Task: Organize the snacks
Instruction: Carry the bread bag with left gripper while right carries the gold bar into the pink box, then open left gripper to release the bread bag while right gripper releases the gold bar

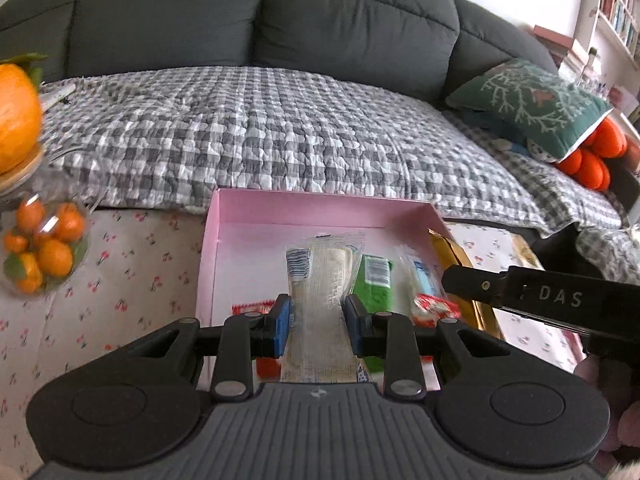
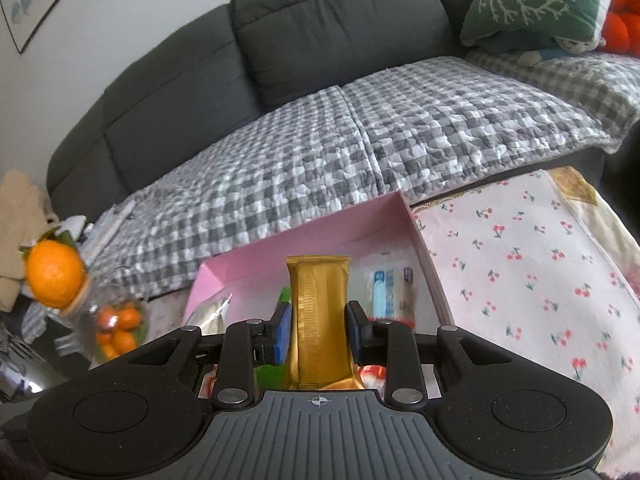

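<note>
Snacks (image 1: 376,280) partly fill my pink box (image 1: 320,212); left claw (image 1: 318,322) grips a clear packet (image 1: 320,312), right claw (image 2: 318,326) a gold one (image 2: 318,320) (both unplaced).

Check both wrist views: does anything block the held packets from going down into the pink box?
Nothing visible does. The clear packet and gold packet hang over the open pink box, whose left floor is bare.

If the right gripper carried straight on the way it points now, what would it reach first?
Probably the floor of the pink box. The right gripper, shut on a gold packet, points down into the box, toward bare floor beside a blue-and-white packet. Depth is hard to judge.
</note>
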`<state>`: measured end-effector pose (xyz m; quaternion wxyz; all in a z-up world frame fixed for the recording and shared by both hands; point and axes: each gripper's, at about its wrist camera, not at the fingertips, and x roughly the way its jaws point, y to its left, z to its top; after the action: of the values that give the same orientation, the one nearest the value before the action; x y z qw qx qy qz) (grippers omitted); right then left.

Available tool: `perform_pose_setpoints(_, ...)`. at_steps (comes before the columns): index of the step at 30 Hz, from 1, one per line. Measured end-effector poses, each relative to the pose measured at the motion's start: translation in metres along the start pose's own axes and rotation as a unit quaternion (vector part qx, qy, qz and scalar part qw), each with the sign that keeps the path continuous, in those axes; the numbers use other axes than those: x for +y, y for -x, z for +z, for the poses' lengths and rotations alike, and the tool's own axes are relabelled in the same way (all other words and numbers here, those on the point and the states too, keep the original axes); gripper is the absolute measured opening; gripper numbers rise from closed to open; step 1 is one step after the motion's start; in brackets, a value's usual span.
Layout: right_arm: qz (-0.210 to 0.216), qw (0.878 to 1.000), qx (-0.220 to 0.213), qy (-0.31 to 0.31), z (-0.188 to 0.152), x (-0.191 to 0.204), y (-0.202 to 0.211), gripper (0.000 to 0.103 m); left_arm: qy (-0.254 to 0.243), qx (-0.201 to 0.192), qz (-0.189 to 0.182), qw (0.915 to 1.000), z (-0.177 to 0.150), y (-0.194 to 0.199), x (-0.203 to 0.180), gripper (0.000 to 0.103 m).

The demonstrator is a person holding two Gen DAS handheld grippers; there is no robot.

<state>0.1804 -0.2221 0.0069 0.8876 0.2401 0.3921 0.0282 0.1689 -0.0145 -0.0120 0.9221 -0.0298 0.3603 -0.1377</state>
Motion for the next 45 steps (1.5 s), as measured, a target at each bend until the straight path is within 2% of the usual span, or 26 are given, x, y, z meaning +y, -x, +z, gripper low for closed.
perform_pose_setpoints(8, -0.009, 1.000, 0.001, 0.001, 0.019, -0.011, -0.042, 0.028, -0.002, 0.011, 0.020, 0.9997, 0.010, -0.036, 0.004, 0.027)
perform_pose_setpoints(18, -0.012, 1.000, 0.005, 0.005, 0.028, -0.021, -0.069, 0.028, -0.007, 0.019, 0.036, 0.9992, 0.015, -0.063, 0.011, 0.027)
perform_pose_setpoints(22, -0.017, 1.000, 0.008, 0.005, 0.027, -0.024, -0.074, 0.033, -0.005, 0.020, 0.035, 0.9992, 0.015, -0.068, 0.012, 0.029)
perform_pose_setpoints(24, -0.017, 1.000, 0.011, 0.003, 0.027, -0.025, -0.075, 0.033, -0.007, 0.019, 0.038, 0.9991, 0.016, -0.070, 0.013, 0.042)
perform_pose_setpoints(25, -0.018, 1.000, 0.015, 0.002, 0.027, -0.026, -0.076, 0.039, -0.008, 0.019, 0.039, 0.9990, 0.015, -0.070, 0.013, 0.044)
perform_pose_setpoints(27, -0.025, 1.000, 0.016, 0.008, 0.027, -0.025, -0.076, 0.044, -0.012, 0.019, 0.039, 0.9990, 0.015, -0.071, 0.012, 0.046)
perform_pose_setpoints(30, -0.030, 0.999, 0.016, 0.023, 0.027, -0.022, -0.074, 0.049, -0.014, 0.021, 0.039, 0.9989, 0.015, -0.071, 0.011, 0.054)
perform_pose_setpoints(35, -0.027, 0.999, 0.010, 0.028, 0.030, -0.016, -0.064, 0.053, -0.016, 0.017, 0.035, 0.9991, 0.016, -0.063, 0.010, 0.060)
perform_pose_setpoints(40, -0.027, 0.999, 0.004, 0.037, 0.031, -0.009, -0.045, 0.066, -0.020, 0.014, 0.034, 0.9991, 0.018, -0.047, 0.010, 0.066)
perform_pose_setpoints(45, -0.027, 0.999, 0.003, 0.040, 0.027, -0.003, -0.023, 0.070, -0.025, 0.014, 0.032, 0.9991, 0.017, -0.026, 0.010, 0.074)
